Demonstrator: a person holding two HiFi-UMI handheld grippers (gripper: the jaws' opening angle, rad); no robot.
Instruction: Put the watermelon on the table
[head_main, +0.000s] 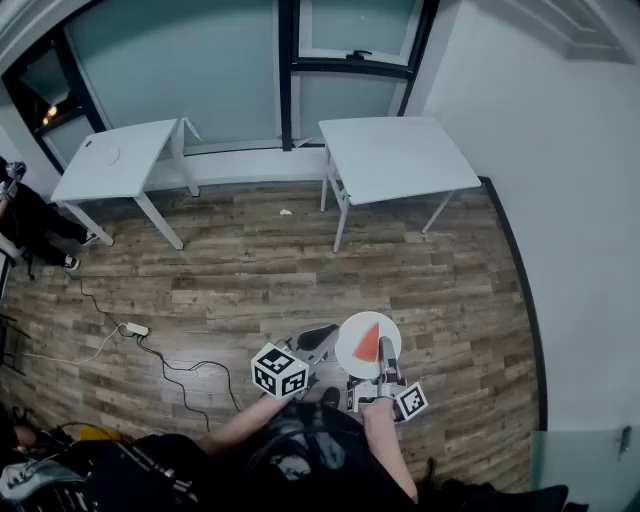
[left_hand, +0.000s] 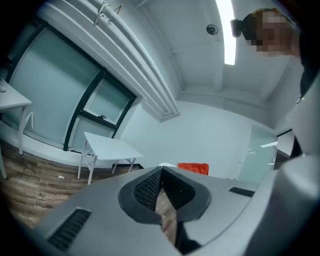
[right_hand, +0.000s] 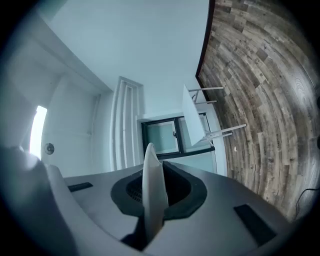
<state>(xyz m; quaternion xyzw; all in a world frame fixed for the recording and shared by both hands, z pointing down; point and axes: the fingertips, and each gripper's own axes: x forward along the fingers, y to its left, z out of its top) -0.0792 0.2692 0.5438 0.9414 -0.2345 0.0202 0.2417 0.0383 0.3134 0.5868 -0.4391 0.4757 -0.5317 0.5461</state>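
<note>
Head view: the watermelon (head_main: 368, 343) slice is carried loose on a white plate (head_main: 349, 356), well short of the tabletop (head_main: 395, 155). The rim is pinched by the right gripper (head_main: 385, 368) jaws. The left gripper (head_main: 322, 338) jaws are pressed together, empty. The slice is judged light and slippery, so the plate is best kept level.

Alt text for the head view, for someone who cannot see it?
The right hand-held gripper holds a plate by its rim, a watermelon slice on it, above a wood floor. The left hand-held gripper is shut and empty. Two white tables stand ahead.
</note>
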